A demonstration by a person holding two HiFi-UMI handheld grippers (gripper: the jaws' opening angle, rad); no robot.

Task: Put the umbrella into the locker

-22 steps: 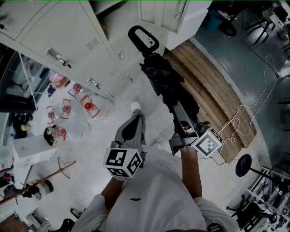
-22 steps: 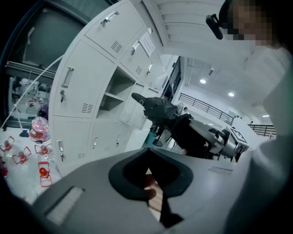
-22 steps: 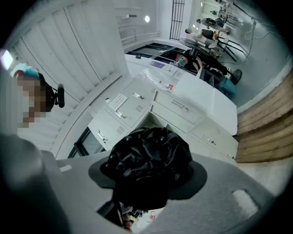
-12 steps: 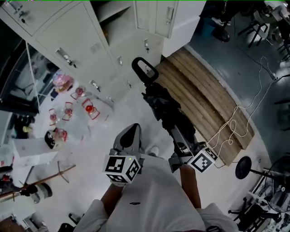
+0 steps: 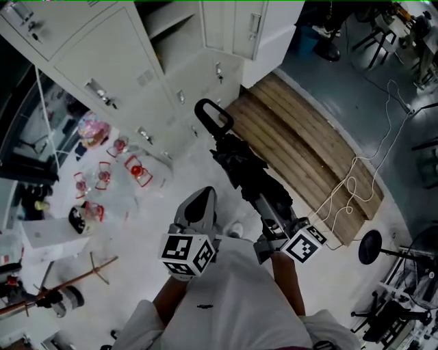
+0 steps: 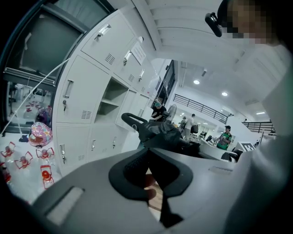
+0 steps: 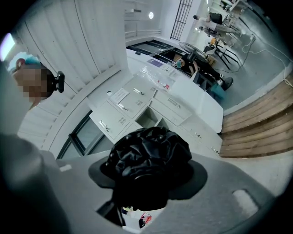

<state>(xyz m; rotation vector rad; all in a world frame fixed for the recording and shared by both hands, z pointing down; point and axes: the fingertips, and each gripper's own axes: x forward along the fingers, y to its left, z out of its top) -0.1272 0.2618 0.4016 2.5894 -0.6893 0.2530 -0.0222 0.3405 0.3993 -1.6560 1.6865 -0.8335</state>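
A folded black umbrella (image 5: 241, 166) with a loop handle (image 5: 213, 117) sticks out level from my right gripper (image 5: 272, 210), which is shut on its lower end. In the right gripper view its crumpled fabric (image 7: 149, 155) fills the space between the jaws. My left gripper (image 5: 198, 199) hangs beside it to the left, shut and holding nothing; its pads meet at the tip (image 6: 147, 153). The umbrella's handle points toward the grey lockers (image 5: 116, 65). One locker compartment (image 5: 163, 19) stands open, and it also shows in the left gripper view (image 6: 108, 103).
A wooden platform (image 5: 301, 147) lies right of the lockers, with a white cable (image 5: 354, 186) trailing over it. Red-and-clear small items (image 5: 131, 164) are scattered on the floor at the left. A round-based stand (image 5: 373, 246) and a wooden stick (image 5: 82, 265) sit nearby. People stand far off (image 6: 224, 136).
The view has shifted toward the lockers, so the open compartment shows more at the top. Both grippers and the umbrella keep their pose, and the right grip is unchanged.
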